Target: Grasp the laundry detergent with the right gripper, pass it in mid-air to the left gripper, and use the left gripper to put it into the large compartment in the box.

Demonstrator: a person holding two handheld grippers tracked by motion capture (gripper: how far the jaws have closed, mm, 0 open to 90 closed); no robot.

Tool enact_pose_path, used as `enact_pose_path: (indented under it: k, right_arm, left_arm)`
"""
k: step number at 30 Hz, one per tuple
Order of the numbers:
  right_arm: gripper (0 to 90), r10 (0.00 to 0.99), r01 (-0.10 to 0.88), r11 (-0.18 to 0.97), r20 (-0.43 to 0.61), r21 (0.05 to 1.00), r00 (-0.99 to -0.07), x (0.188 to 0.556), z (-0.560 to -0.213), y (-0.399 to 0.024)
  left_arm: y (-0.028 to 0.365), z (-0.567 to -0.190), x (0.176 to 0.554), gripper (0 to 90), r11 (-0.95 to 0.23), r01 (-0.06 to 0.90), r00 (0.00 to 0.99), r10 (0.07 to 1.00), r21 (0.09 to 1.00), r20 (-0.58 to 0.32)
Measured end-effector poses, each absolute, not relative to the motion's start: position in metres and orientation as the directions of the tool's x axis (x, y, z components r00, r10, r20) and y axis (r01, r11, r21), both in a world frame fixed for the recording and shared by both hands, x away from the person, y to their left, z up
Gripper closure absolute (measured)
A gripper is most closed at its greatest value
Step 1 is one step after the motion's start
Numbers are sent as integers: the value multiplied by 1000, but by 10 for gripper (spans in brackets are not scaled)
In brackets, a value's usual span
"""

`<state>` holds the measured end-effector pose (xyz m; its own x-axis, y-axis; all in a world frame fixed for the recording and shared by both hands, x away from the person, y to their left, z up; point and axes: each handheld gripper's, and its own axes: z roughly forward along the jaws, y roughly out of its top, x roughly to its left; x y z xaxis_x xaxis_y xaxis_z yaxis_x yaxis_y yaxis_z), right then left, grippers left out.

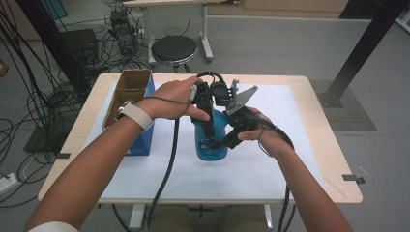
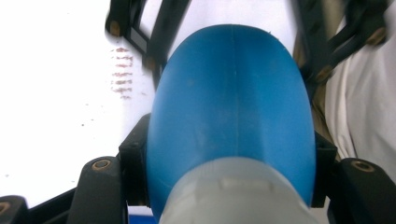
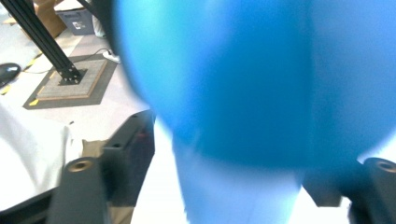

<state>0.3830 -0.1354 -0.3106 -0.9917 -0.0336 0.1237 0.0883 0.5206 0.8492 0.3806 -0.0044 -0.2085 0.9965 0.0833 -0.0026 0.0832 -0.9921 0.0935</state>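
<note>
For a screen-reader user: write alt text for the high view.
Over a white-covered table, a person's two hand-held grippers meet at a blue plastic bottle: the left gripper clamps its upper part from above, the right gripper reaches its side. An open cardboard box stands at the left.

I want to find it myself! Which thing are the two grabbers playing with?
Look at the white sheet covering the wooden table. In its middle, right of the cardboard box, stands a blue plastic bottle, with the left gripper clamped around it. It is the one see-through blue thing there.
</note>
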Motion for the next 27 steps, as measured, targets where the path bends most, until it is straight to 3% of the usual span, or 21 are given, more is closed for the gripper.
enact_pose_path:
  k: [2,5,11,19,27]
  right_arm:
    - [161,7,120,547,138,829,-990,383,-310,-146]
    - [163,67,161,582,151,797,-986,386,-309,-167]
    - [115,168,199,735,110,648,-980,386,-307,-197]
    - [109,141,158,825,74,542,-987,382,-293,-223]
    - [109,182,180,877,40,445,-983,380,-286,-247]
  left_arm:
    - [-3,-208,381,379,-991,96,995,97,94,5]
    - [-2,-208,383,378,-990,122,992,123,76,8]
    - [1,-202,386,378,-980,190,981,192,51,31]
    - [9,-183,396,377,-927,370,925,374,59,66]
    - [21,-166,409,376,-851,521,847,525,65,87]
